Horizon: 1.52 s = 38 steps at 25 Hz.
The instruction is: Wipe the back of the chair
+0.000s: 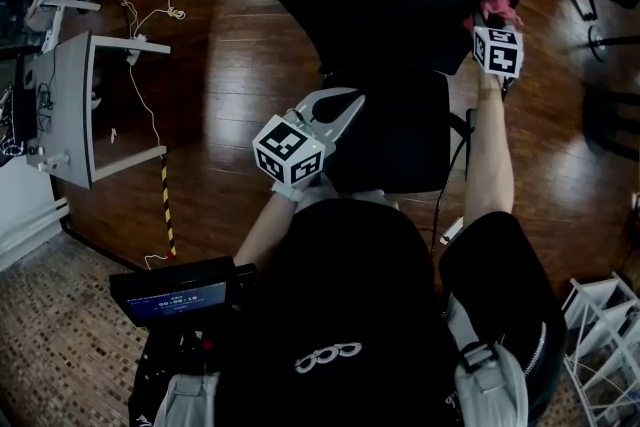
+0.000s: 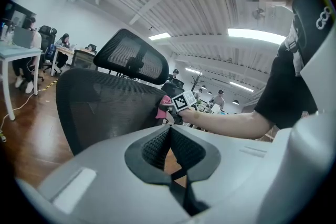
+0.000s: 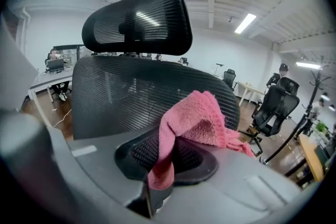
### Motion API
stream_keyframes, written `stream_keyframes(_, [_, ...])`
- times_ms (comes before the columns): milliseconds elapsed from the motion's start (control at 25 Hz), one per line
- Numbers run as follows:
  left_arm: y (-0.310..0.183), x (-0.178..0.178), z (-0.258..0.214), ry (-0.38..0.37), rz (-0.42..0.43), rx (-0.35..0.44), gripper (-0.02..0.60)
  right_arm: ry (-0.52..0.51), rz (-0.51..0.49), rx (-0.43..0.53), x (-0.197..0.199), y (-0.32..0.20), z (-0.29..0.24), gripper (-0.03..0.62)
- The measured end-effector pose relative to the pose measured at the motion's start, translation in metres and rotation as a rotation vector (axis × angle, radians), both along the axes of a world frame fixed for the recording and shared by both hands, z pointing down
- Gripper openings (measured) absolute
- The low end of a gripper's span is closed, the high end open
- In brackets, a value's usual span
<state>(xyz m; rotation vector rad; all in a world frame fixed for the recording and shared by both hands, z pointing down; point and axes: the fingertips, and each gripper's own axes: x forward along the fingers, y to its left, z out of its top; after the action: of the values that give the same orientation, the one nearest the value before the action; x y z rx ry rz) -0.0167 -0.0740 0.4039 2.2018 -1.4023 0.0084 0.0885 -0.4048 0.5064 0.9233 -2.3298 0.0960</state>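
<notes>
Wood floor (image 1: pixel 230 55) under a mesh chair (image 1: pixel 390 5); at its 3 o'clock our right gripper (image 1: pixel 494 27) pinches a pink cloth (image 3: pixel 194 120); our left gripper (image 2: pixel 169 131) is closed, empty.

Head view looks steeply down from above the person onto the chair back (image 1: pixel 395 0) and floor (image 1: pixel 230 65). Left gripper view sits low, facing up across the chair back at the right gripper (image 2: pixel 170 107). Right gripper view faces that back close-up; all 3 views share it.

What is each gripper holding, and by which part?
Right gripper pinches the pink cloth by a hanging fold, the rest bunched above. Left gripper is shut on nothing.
</notes>
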Motion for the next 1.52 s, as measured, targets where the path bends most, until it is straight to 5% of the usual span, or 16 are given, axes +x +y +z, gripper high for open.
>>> stream_keyframes(1520, [0.042, -0.073, 0.004, 0.052, -0.083, 0.016, -0.009, 0.016, -0.148, -0.035, -0.152, 0.089, 0.016, 0.041])
